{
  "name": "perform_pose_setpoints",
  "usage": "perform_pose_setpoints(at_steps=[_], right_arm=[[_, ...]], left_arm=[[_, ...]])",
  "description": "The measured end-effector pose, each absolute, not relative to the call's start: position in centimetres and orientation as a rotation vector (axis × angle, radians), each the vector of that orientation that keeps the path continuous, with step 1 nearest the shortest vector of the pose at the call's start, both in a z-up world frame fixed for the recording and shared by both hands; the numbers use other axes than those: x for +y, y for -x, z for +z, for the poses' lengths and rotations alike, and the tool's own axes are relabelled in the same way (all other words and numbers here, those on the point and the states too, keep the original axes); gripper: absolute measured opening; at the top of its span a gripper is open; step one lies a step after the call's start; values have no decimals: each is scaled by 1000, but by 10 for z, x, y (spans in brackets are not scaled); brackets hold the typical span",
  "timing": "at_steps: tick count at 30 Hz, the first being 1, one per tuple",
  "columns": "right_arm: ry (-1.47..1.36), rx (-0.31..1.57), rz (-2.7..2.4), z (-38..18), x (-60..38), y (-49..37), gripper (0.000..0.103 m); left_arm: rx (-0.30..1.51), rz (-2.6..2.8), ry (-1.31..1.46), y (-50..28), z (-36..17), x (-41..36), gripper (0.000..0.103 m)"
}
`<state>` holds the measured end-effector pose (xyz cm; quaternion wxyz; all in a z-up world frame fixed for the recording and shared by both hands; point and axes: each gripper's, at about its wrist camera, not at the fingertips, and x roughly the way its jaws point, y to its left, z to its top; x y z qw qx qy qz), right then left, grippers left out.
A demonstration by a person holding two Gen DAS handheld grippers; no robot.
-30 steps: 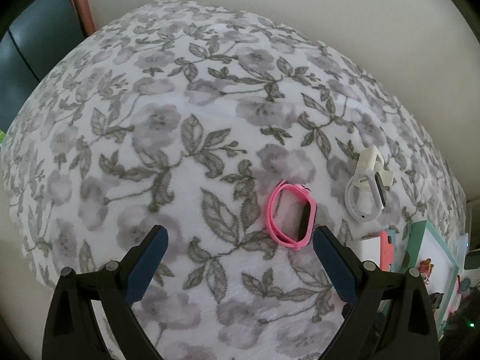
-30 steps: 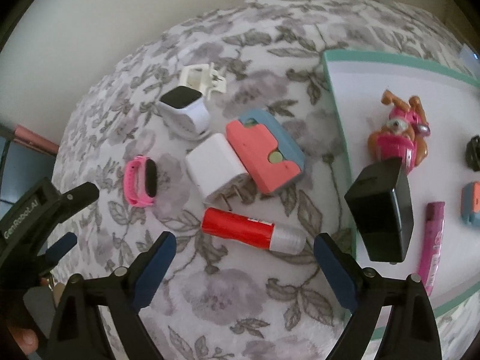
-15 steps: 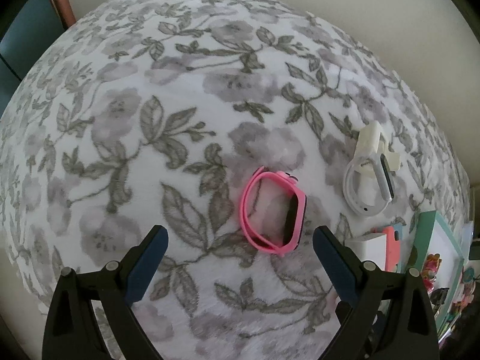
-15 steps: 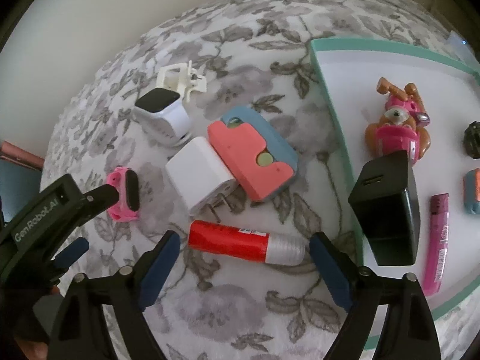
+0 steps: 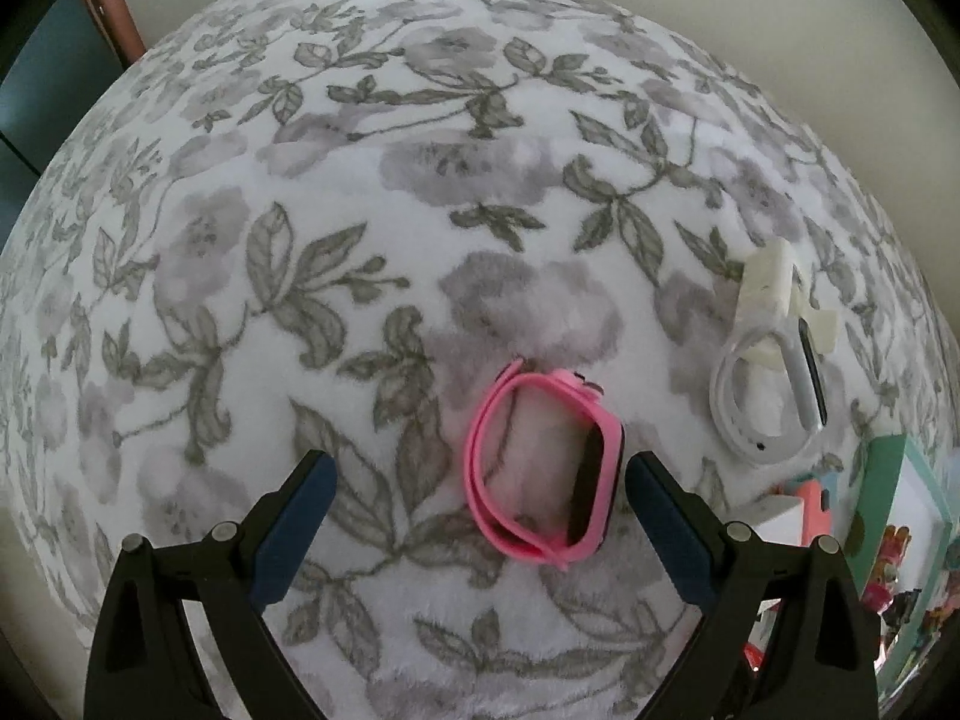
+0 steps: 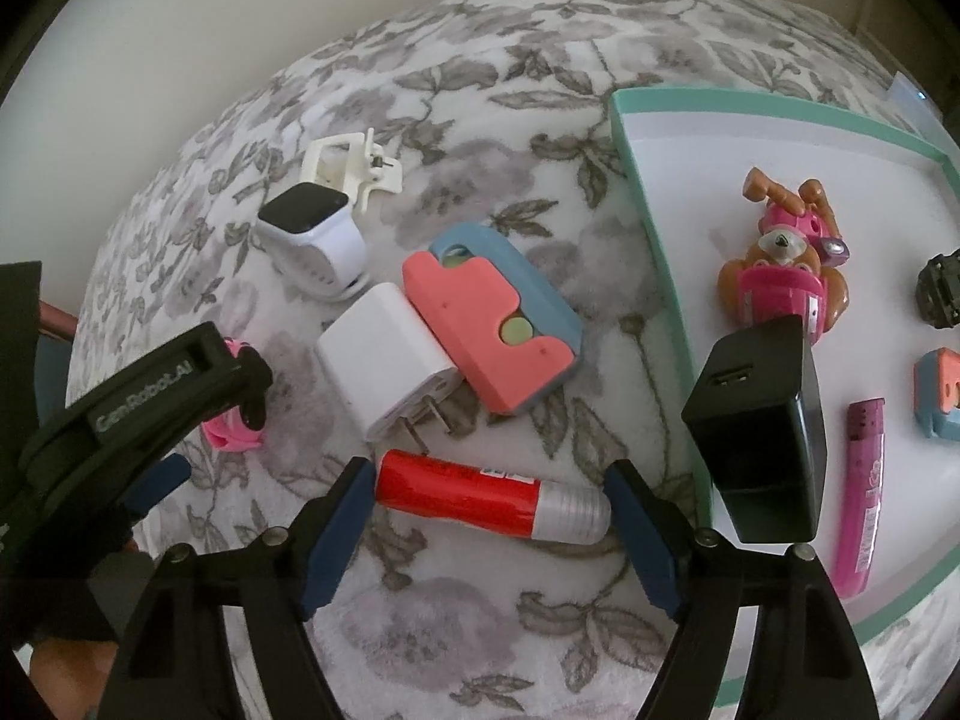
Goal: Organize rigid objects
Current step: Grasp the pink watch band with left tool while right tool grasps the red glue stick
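While the right gripper (image 6: 486, 507) points down at the floral blanket (image 6: 480, 90), its jaws have just been closing around the glue stick (image 6: 489, 495), which lies lengthwise between the two blue pads. Each pad tip sits at one end of the stick; whether they already press on it cannot be told, and the stick rests flat on the blanket.

Behind the stick lie a white charger (image 6: 384, 378), prongs toward the gripper, and a coral-and-blue case (image 6: 492, 324) touching it. Farther back stand a white watch (image 6: 315, 234) and a white clip (image 6: 348, 171).

At right, the teal-rimmed tray (image 6: 654, 252) holds a black charger (image 6: 759, 438) overhanging its near edge, a toy pup (image 6: 786, 264) and a pink tube (image 6: 861, 498).

The left gripper (image 5: 477, 495) hangs with jaws spread wide over the pink watch (image 5: 540, 462). The watch lies on its side on the blanket, nearer the right pad, gripped by neither.
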<state>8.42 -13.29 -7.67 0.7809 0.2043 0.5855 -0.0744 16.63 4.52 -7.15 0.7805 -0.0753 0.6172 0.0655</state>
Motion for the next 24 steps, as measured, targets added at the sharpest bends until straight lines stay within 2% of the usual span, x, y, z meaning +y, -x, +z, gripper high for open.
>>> perform_pose_setpoints(at_steps=[3, 4, 5, 7, 10, 24], right_arm=[[-439, 1265, -159, -77, -134, -84, 80], [-442, 1264, -161, -77, -133, -84, 80], [-442, 1264, -161, -77, -134, -84, 80], [-444, 1264, -160, -77, -134, -85, 80], [-446, 1262, -159, -76, -134, -84, 80], [-484, 1266, -149, -73, -142, -77, 80]], left_arm=[[1323, 127, 164, -171, -71, 44, 96], [1320, 123, 166, -171, -71, 47, 89], [1319, 117, 169, -172, -70, 47, 78], [1315, 108, 167, -176, -69, 43, 72], [1308, 71, 181, -176, -63, 37, 53], [1236, 87, 211, -166, -36, 39, 51]])
